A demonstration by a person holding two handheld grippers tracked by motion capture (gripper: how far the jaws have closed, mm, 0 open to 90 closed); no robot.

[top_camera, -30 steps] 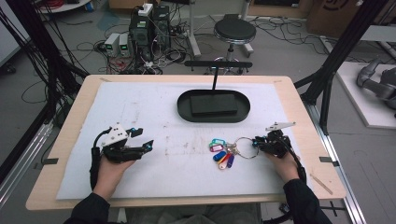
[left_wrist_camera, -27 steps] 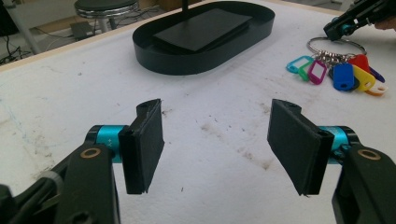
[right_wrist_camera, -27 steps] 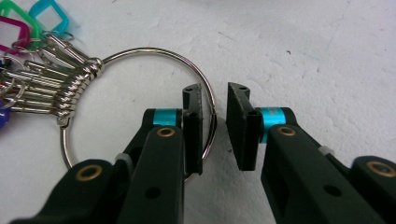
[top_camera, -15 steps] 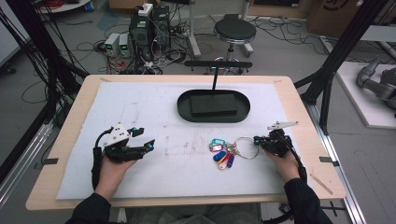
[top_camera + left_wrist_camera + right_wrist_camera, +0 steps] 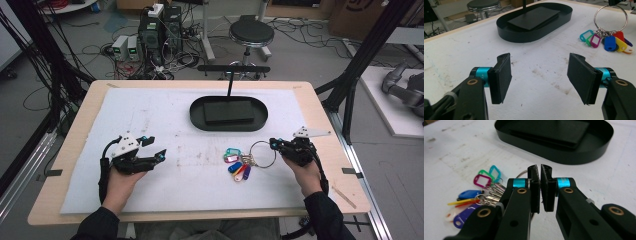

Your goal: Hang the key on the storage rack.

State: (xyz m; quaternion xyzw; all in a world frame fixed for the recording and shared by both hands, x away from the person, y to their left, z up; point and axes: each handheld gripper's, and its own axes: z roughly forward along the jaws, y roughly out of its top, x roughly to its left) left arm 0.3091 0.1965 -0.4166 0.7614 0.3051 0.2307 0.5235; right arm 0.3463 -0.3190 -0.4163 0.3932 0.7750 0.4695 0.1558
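High view: the left gripper [image 5: 156,147] lies on the white foam sheet [image 5: 175,185] with its jaws spread wide and nothing between them. The thin round steel key ring [image 5: 251,151] and its bunch of coloured plastic key tags [image 5: 237,165] are well apart from it, off to its open side. The right gripper [image 5: 274,144] is by far the nearer. Its jaws are brought together at the ring's near edge, so the ring runs straight out from the tips and the tags trail beyond it. Ahead of both jaw pairs is the black oval metal tray [image 5: 197,120], which holds a flat black rectangular slab [image 5: 229,112]. A black T-shaped post [image 5: 230,85] rises behind the tray.

Left gripper view: the left gripper's [image 5: 539,75] two pads stand far apart over bare sheet. The ring [image 5: 594,17] and tags [image 5: 607,41] lie forward and to the right of the jaws, and the tray [image 5: 529,37] is straight ahead.

Right gripper view: the right gripper's [image 5: 539,170] pads are all but touching, with a hairline gap between them. The ring's wire [image 5: 521,173] curves in behind the left pad, so I judge the pads pinch it. The tags [image 5: 474,195] fan out low to the left of the jaws, and the tray [image 5: 564,157] lies just beyond the tips.

Count: one ring, about eight tags (teal, green, magenta, blue, yellow, red, purple, one pale), one tray, one slab, one post. Any lift toward the tray would go forward from the right jaws.
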